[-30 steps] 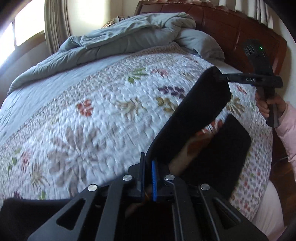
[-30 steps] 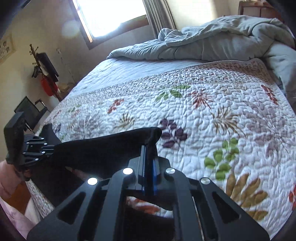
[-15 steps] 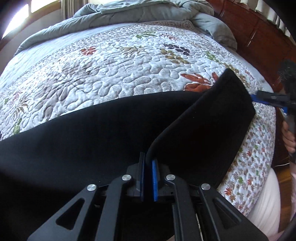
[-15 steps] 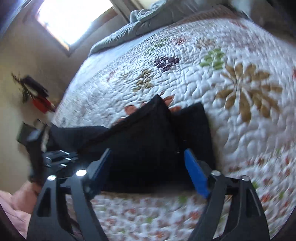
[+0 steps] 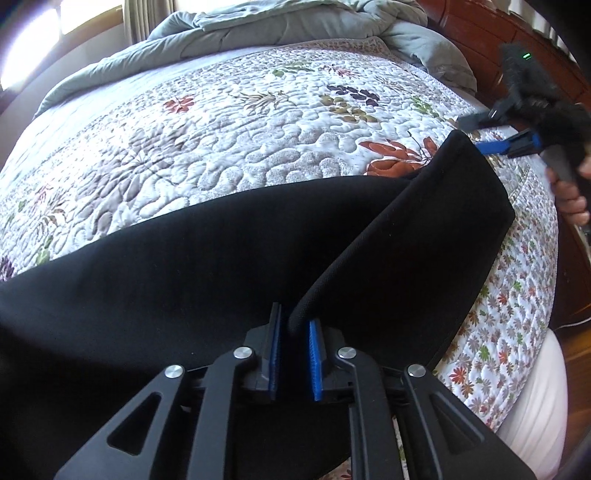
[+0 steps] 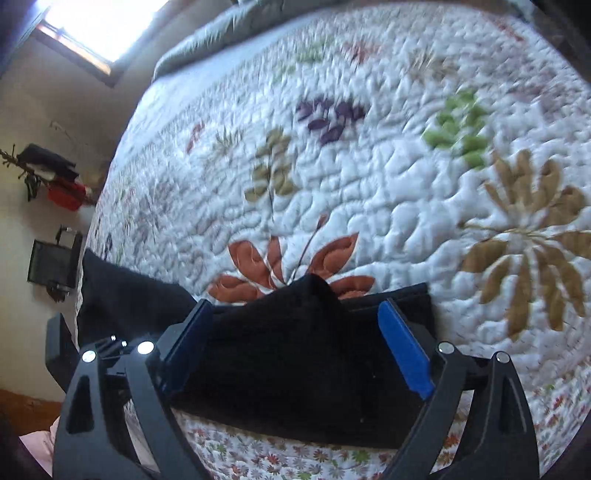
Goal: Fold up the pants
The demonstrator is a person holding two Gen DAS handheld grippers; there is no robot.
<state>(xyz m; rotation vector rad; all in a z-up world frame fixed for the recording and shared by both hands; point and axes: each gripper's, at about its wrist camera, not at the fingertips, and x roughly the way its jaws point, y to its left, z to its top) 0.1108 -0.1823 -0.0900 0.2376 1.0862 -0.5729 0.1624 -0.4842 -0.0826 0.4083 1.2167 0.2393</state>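
Note:
The black pants (image 5: pixel 184 266) lie across the near edge of the floral quilt (image 5: pixel 240 122). A folded-over flap (image 5: pixel 424 221) rises from my left gripper (image 5: pixel 295 343) to the right end. The left jaws stand slightly apart with the flap's edge between them, loosely held. My right gripper (image 6: pixel 295 332) is open wide just above the pants' end (image 6: pixel 295 354), holding nothing. It also shows in the left wrist view (image 5: pixel 495 129) at the far right, by the flap's corner.
A grey duvet (image 5: pixel 295 26) is bunched at the head of the bed below a wooden headboard (image 5: pixel 491 40). The bed's edge (image 5: pixel 532 398) drops off at the right. A coat rack (image 6: pixel 48 177) and a chair (image 6: pixel 51 266) stand by the left wall.
The pants came down onto the quilt and the flap was laid over. The right gripper opened and let go of the pants' end. The left jaws parted slightly.

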